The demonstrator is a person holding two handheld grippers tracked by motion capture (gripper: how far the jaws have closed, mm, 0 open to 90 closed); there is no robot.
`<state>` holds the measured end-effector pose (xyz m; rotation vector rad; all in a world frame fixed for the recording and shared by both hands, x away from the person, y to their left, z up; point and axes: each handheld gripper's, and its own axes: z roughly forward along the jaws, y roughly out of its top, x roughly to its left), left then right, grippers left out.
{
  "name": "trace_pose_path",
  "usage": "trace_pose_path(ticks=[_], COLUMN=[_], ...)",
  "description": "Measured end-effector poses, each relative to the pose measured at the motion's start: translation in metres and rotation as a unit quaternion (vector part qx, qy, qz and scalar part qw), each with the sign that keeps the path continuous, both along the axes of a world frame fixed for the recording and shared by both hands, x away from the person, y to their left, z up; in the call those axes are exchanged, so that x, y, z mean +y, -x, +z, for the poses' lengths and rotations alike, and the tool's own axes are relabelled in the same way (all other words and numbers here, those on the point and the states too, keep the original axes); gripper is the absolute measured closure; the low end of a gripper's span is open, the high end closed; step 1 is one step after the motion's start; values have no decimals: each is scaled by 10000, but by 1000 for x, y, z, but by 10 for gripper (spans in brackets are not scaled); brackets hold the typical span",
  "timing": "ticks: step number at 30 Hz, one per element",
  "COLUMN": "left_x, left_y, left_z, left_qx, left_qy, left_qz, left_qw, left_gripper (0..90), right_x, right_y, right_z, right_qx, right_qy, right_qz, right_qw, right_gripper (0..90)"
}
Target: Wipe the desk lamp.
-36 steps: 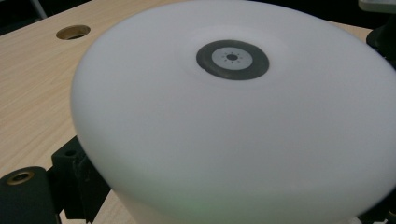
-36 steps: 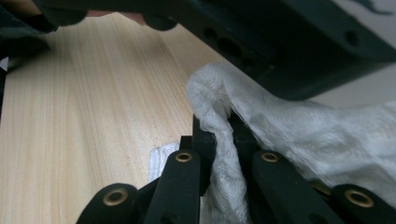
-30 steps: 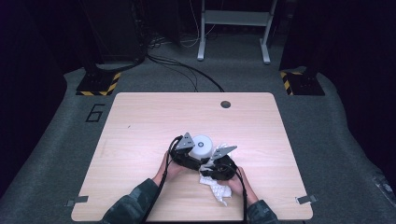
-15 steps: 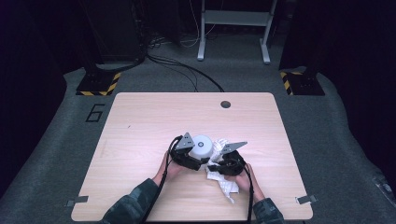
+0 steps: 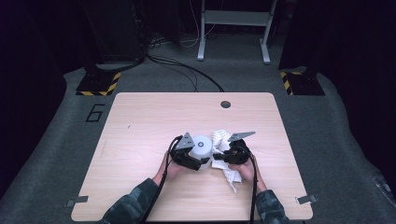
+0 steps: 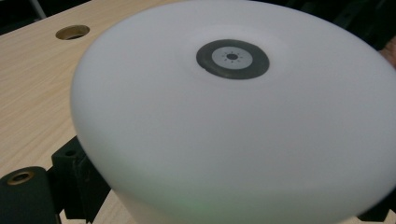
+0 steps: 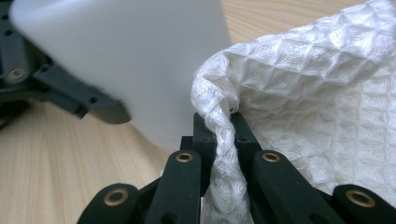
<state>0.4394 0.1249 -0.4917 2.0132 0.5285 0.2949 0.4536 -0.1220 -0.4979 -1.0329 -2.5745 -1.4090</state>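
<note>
A white round container (image 5: 201,145) lies tilted near the table's middle, its base with a dark ring (image 6: 232,58) facing the left gripper view. My left gripper (image 5: 190,157) is shut on its sides; one of its fingers (image 7: 79,100) presses against the container (image 7: 140,56) in the right gripper view. My right gripper (image 5: 224,156) is shut on a white quilted cloth (image 5: 219,138). The cloth (image 7: 317,93) bunches between the right gripper's jaws (image 7: 223,135) and rests against the container's right side. Its loose end (image 5: 232,176) trails on the table by the right hand.
The wooden table (image 5: 140,121) has a round cable hole (image 5: 225,104) near its far edge. Dark carpet surrounds it, with yellow-black striped bases (image 5: 99,84) and a metal stand (image 5: 233,28) beyond. Both forearms come in over the front edge.
The right gripper has carried the cloth from in front of the container up and away along its right side. The left gripper and the container have stayed where they were.
</note>
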Motion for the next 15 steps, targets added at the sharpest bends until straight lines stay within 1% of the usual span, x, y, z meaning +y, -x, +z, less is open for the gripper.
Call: trace_pose_path(ticks=[2,4,5,6,8,10,11,14,15], left_x=[0,0,0,0,0,0,0,0,0], left_y=[0,0,0,0,0,0,0,0,0], left_z=[0,0,0,0,0,0,0,0,0], left_qx=[0,-1,-13,-16,0,-2,0,-1,-3], left_qy=[2,8,2,17,6,15,19,23,22], left_qz=[0,-6,3,-1,-6,-13,-11,-10,-10], left_qw=[10000,10000,10000,10000,10000,10000,10000,10000,10000], left_gripper=[87,87,87,87,87,87,87,87,87], right_x=[0,2,2,3,5,9,10,12,13], right_y=[-7,-13,-16,-20,-25,-28,-29,-35,-37], right_z=[-1,-3,-4,-6,-6,-6,-7,-7,-7], right_qx=[94,46,198,238,282,215,256,348,334], right_qy=[-34,-45,-83,-163,-180,-163,-172,-320,-346], right_qz=[-43,-29,-73,-71,-95,-128,-157,-254,-289], right_qw=[9999,10000,9997,9996,9994,9996,9994,9986,9984], right_gripper=[848,848,848,848,848,849,849,849,849])
